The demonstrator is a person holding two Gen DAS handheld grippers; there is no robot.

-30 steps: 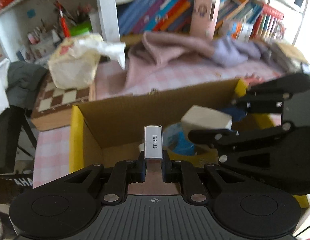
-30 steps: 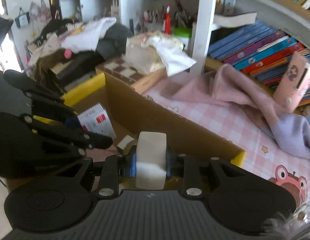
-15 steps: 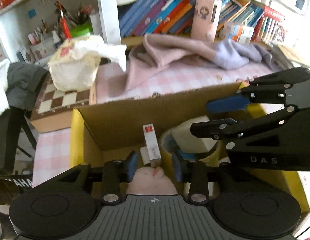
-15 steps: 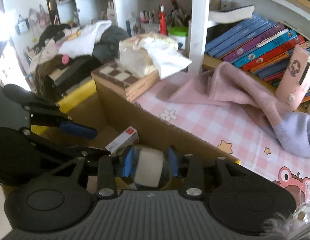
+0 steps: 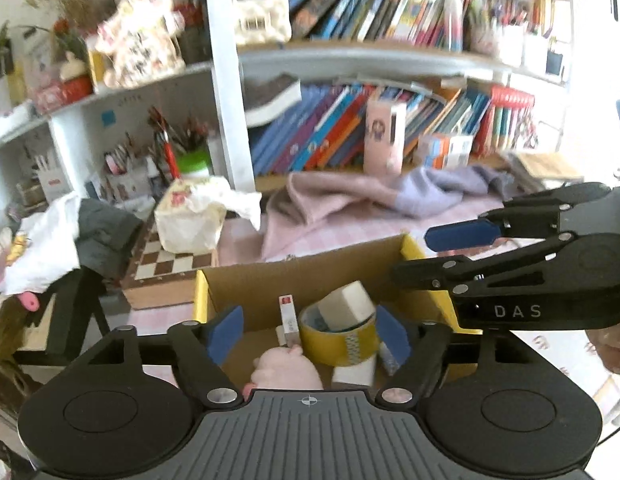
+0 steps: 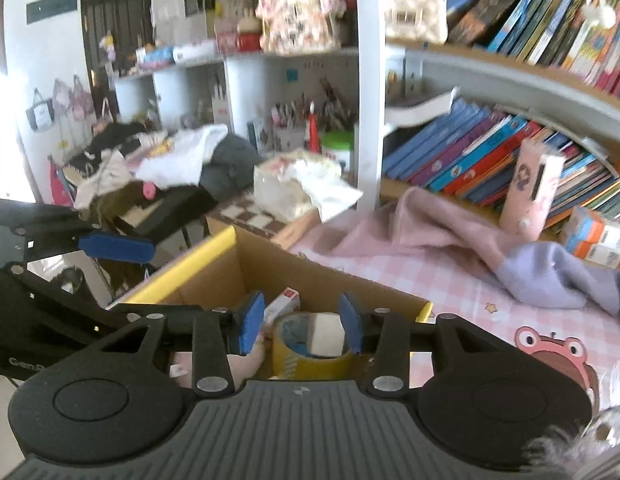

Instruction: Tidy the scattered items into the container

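Note:
A cardboard box (image 5: 306, 276) with yellow flaps sits on the pink checked table; it also shows in the right wrist view (image 6: 317, 280). Inside lie a yellow tape roll (image 5: 337, 338), a white eraser block (image 5: 347, 300) resting in the roll, a small staple box (image 5: 288, 316) standing on end, and a pink soft toy (image 5: 286, 368). My left gripper (image 5: 308, 334) is open and empty above the box. My right gripper (image 6: 302, 322) is open and empty above the eraser (image 6: 323, 334) and the tape roll (image 6: 310, 354). The staple box (image 6: 284, 304) leans nearby.
A chessboard box (image 5: 170, 268) with a tissue pack (image 5: 190, 216) stands behind the box. A pink and lilac cloth (image 6: 449, 240) lies on the table before the bookshelf (image 6: 489, 152). A pink case (image 6: 529, 188) leans on the books. Clothes (image 6: 170, 164) pile at left.
Both grippers opened and rose away from the box. The left let go of the staple box and the right let go of the white eraser; both now lie in the box.

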